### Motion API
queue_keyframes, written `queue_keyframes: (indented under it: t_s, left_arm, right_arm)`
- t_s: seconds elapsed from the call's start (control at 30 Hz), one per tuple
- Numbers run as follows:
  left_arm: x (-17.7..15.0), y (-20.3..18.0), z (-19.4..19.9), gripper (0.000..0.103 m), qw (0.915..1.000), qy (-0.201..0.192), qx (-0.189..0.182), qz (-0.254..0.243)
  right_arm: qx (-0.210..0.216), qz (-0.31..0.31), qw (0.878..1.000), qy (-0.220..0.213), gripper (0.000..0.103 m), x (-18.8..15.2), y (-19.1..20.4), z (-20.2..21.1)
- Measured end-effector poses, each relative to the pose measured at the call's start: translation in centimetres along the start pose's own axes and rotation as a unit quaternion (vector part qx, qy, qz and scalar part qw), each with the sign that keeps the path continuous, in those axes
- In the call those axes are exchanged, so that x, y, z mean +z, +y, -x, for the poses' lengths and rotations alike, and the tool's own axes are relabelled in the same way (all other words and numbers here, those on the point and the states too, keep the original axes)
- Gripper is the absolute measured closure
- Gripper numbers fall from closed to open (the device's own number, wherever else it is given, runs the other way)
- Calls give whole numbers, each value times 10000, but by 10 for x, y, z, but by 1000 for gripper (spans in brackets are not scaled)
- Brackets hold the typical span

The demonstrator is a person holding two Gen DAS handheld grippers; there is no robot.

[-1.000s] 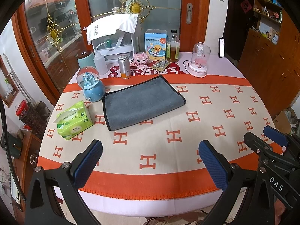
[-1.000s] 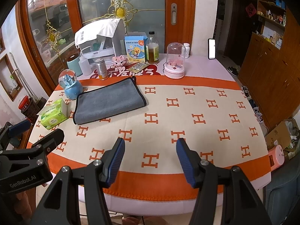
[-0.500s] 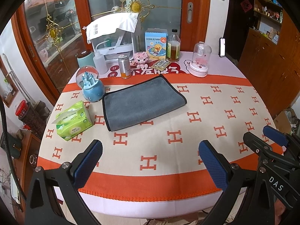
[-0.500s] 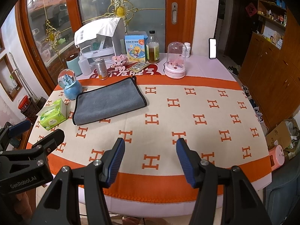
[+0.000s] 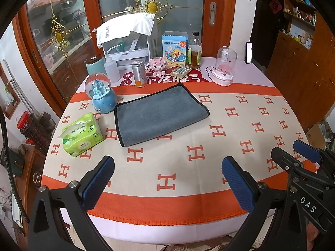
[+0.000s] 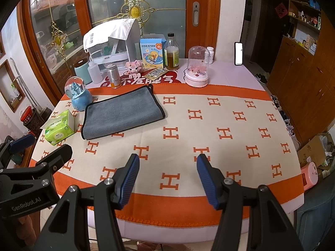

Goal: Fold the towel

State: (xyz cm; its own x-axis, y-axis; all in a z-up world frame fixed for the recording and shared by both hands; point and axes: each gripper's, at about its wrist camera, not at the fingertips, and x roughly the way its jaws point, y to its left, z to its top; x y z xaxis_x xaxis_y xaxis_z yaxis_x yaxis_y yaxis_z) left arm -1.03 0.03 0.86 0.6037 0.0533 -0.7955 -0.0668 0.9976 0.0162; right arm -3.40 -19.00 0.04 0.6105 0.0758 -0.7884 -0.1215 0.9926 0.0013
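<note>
A grey towel (image 5: 160, 114) with a black hem lies flat on the table, folded into a rectangle, at the far left; it also shows in the right wrist view (image 6: 122, 114). My left gripper (image 5: 167, 179) is open and empty, held over the table's near edge, well short of the towel. My right gripper (image 6: 167, 177) is open and empty, also over the near edge, to the right of the towel. The right gripper shows at the left view's right edge (image 5: 305, 163), the left gripper at the right view's left edge (image 6: 35, 165).
A green tissue pack (image 5: 82, 133) and a blue snow globe (image 5: 102, 97) stand left of the towel. Behind it are a can (image 5: 139, 73), bottles, a duck box (image 5: 174, 49) and a glass dome (image 5: 224, 67). The tablecloth (image 5: 209, 142) is cream and orange.
Both views have shifted very slightly; the towel and the other things on the table have not moved. Both grippers stay open.
</note>
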Motion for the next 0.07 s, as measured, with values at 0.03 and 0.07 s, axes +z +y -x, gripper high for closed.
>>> queue_keyframes:
  t_s: [0.03, 0.07]
  left_arm:
    - [0, 0, 0, 1, 10000, -7, 1, 5]
    - [0, -2, 1, 1, 10000, -15, 4, 9]
  right_arm:
    - [-1, 1, 10000, 1, 46, 0, 0, 0]
    - [-4, -7, 10000, 6, 46, 0, 1, -2]
